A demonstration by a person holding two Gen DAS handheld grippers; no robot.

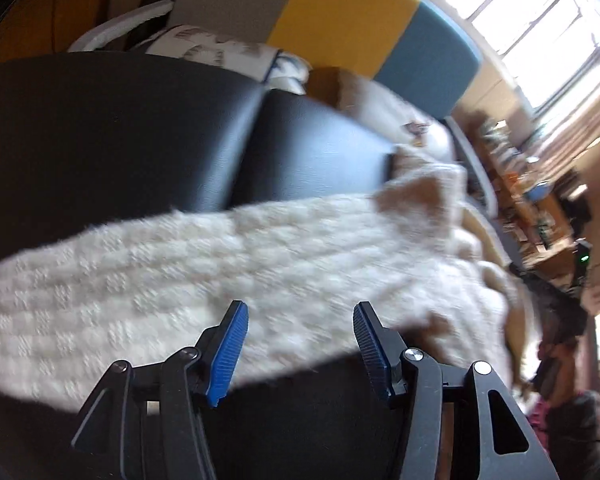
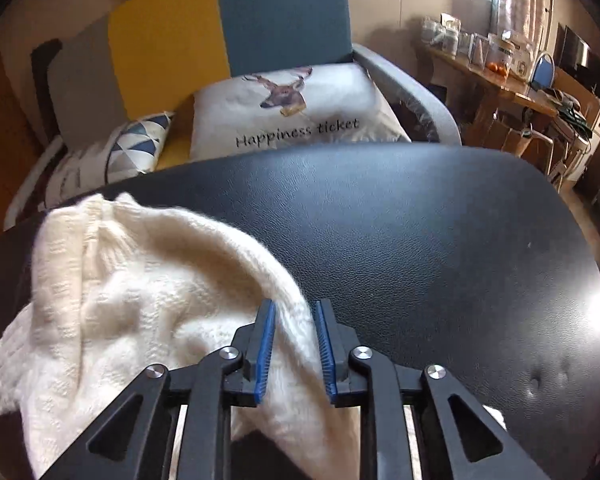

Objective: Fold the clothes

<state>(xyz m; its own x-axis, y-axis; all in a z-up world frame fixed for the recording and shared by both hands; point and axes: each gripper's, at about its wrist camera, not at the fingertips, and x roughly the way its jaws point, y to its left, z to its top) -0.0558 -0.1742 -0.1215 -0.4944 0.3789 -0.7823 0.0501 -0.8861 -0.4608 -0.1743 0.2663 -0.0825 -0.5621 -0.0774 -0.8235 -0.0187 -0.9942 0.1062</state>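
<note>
A cream knitted sweater [image 1: 204,264] lies across a black leather surface [image 1: 140,132]. In the left wrist view my left gripper [image 1: 300,316] is open, its blue-padded fingers spread just over the sweater's near edge, holding nothing. In the right wrist view the sweater [image 2: 112,296] is bunched at the left of the black surface [image 2: 440,248]. My right gripper [image 2: 295,312] has its jaws around a fold of the sweater's edge, with the fabric running between the blue pads and down under the gripper.
Behind the black surface stands a sofa with a yellow panel [image 2: 168,52] and a blue panel [image 2: 284,16], a deer cushion [image 2: 292,112] and a triangle-pattern cushion [image 2: 136,148]. A cluttered wooden desk [image 2: 512,80] stands at the right by a bright window [image 1: 540,20].
</note>
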